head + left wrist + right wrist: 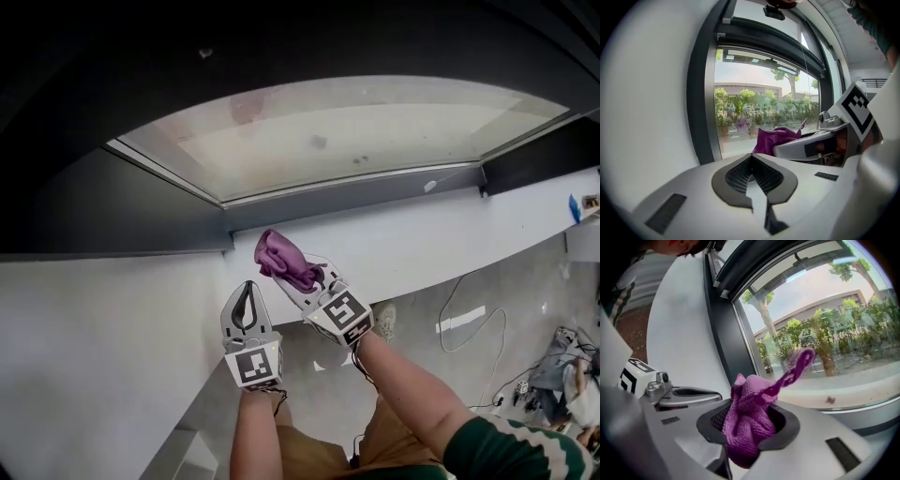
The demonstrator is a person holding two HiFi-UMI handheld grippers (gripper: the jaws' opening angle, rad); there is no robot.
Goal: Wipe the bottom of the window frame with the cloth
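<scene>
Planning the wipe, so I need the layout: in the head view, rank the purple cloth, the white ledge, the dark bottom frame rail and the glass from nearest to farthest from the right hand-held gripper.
1. Purple cloth, clamped in the right hand-held gripper.
2. White ledge, just under it.
3. Dark bottom frame rail, beyond the ledge.
4. Glass, farthest, above the rail.

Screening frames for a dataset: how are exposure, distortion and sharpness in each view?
Head view: heavy fisheye bowing, window glass washed out, surroundings above nearly black. Left gripper view: dark vignetted corners, window frame curved, outdoor greenery fairly clear. Right gripper view: cloth crisp, pinched in the jaws of the right gripper, its loose tail soft, sky bright.
</scene>
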